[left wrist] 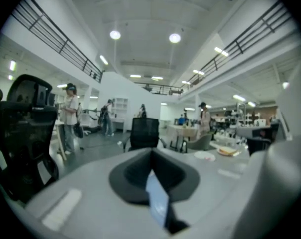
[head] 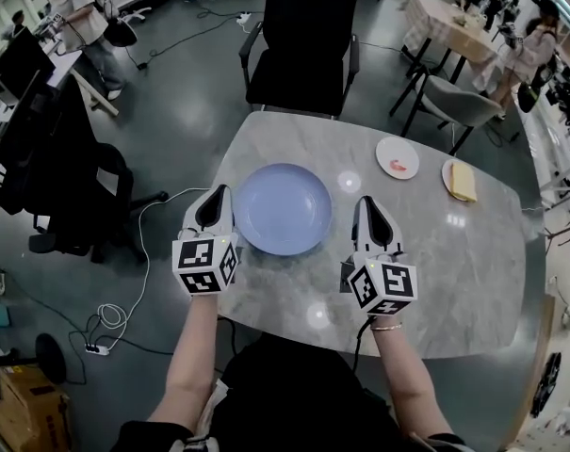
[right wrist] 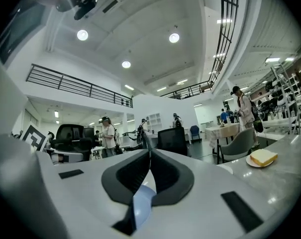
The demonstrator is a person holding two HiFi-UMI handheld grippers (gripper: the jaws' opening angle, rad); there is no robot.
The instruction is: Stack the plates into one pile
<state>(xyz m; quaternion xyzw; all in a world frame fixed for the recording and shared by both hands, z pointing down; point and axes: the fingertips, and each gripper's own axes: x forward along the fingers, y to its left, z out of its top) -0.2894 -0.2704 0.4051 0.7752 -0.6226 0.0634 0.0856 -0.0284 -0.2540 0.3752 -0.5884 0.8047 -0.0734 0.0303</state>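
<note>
Lying flat, round pale-blue plate

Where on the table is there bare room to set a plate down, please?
Free: the near right of the table, from the right gripper to the edge, and behind the blue plate. Crowded: far right, by the white plate and the plate of yellow food.

Both forearms reach forward; left tongs and right tongs have jaws together, pointing away.
</note>
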